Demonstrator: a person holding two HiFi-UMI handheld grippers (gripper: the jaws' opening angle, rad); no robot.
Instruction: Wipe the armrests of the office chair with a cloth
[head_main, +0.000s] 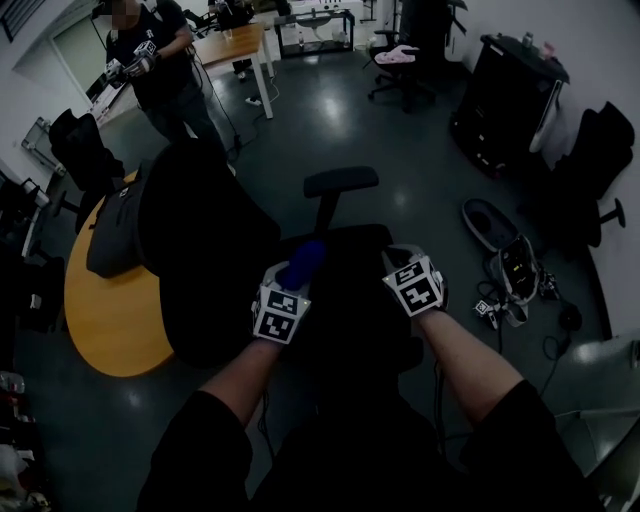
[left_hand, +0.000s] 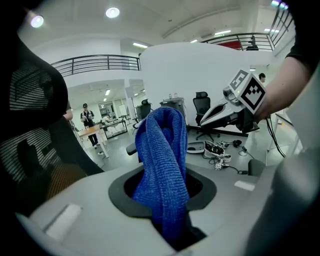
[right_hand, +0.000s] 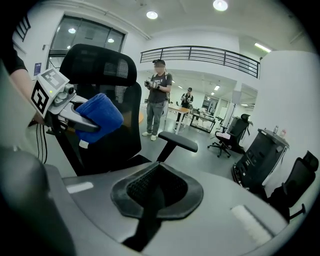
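Observation:
The black office chair (head_main: 215, 270) stands right below me, its mesh back (right_hand: 107, 95) at the left. One armrest (head_main: 341, 182) juts out beyond my hands, and it also shows ahead of the right gripper, armrest (right_hand: 178, 142). My left gripper (head_main: 297, 272) is shut on a blue cloth (head_main: 305, 258), held over the seat. The cloth (left_hand: 162, 160) rises in folds from between the jaws of that gripper (left_hand: 162, 192). My right gripper (head_main: 402, 256) hovers beside it over the seat; its jaws (right_hand: 157, 192) are shut with nothing between them.
A round wooden table (head_main: 105, 320) with a black bag (head_main: 115, 235) stands left of the chair. A person (head_main: 160, 70) stands further back left. Cables and gear (head_main: 510, 270) lie on the floor at the right, near a black cabinet (head_main: 505, 100) and other chairs (head_main: 410, 50).

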